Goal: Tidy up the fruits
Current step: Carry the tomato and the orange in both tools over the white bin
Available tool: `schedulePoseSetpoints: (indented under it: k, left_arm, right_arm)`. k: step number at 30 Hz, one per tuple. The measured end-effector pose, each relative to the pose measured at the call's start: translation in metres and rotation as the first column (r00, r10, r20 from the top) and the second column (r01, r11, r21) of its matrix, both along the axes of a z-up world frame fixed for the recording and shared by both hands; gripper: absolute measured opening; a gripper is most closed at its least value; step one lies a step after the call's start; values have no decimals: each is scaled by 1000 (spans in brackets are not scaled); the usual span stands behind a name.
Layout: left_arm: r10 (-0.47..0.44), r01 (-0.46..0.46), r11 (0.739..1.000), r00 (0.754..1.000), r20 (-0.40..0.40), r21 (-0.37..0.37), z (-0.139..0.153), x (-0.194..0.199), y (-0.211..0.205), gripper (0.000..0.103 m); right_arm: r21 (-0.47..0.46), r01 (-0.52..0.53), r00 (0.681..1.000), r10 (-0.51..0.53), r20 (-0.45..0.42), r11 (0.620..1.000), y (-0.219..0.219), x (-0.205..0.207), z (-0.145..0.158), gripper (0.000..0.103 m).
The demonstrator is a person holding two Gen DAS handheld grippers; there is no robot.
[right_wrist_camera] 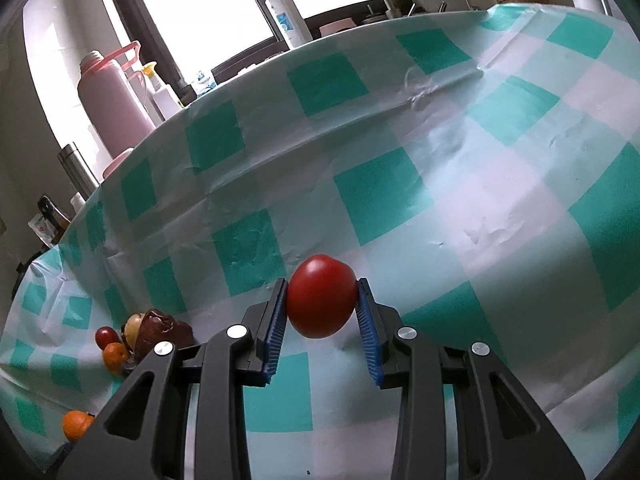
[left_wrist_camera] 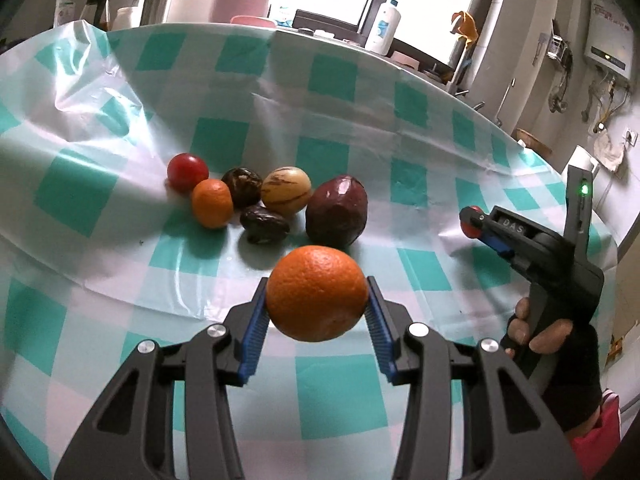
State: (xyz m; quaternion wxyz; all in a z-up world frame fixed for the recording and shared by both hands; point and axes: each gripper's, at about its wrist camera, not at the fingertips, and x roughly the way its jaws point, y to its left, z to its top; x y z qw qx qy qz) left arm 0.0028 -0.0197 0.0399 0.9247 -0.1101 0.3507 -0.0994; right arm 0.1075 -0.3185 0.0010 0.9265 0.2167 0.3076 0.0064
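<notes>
Large orange [left_wrist_camera: 317, 293] clamped between blue pads [left_wrist_camera: 256, 330] of left gripper [left_wrist_camera: 316, 312], lifted clear of the checked tablecloth [left_wrist_camera: 420, 184]. Landmark: the fruit cluster just behind the orange. In it: dark red wrinkled fruit [left_wrist_camera: 337, 210] nearest the orange, dark shrivelled fruit [left_wrist_camera: 264, 224] to its left, striped yellowish fruit [left_wrist_camera: 286, 190] behind that, dark mottled fruit [left_wrist_camera: 241, 186], small orange [left_wrist_camera: 212, 203] on the cluster's left side, small red fruit [left_wrist_camera: 187, 172] at its far left corner; all packed close, several touching.

Red tomato [right_wrist_camera: 321, 296] gripped between pads of right gripper [right_wrist_camera: 322, 312], jaws closed on it, held above cloth, well to the right of the cluster. Right gripper also seen from left wrist view, gloved hand [left_wrist_camera: 560, 344] on its handle, red tomato tip at its fingers.

Beyond the cluster, past table's far edge: white bottle [left_wrist_camera: 383, 28], pink flask [right_wrist_camera: 112, 96], window.
</notes>
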Motion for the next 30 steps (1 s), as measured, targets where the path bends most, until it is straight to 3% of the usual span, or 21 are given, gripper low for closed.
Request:
schedulePoseSetpoints:
  k: [4, 9, 13, 19, 23, 30]
  left_arm:
    - [29, -29, 999, 999, 36, 15, 7, -7, 7, 46]
    - [52, -54, 998, 996, 77, 32, 17, -40, 22, 46]
    - [44, -45, 999, 998, 33, 9, 11, -63, 34, 46]
    - [32, -33, 998, 999, 15, 53, 4, -101, 41, 46]
    - [8, -10, 995, 1000, 20, 99, 5, -120, 34, 46]
    - [-50, 47, 986, 999, 14, 161, 3, -139, 12, 46]
  right_arm:
    - [39, -2, 999, 4, -47, 999, 8, -9, -1, 35]
    - [-13, -97, 993, 96, -69, 995, 49, -56, 6, 35]
    - [-25, -204, 974, 200, -110, 979, 91, -105, 1, 35]
    - [-55, -304, 950, 299, -93, 951, 125, -178, 4, 35]
    - [-75, -322, 945, 316, -81, 944, 126, -207, 8, 35]
    - [-50, -280, 960, 278, -45, 959, 90, -236, 18, 35]
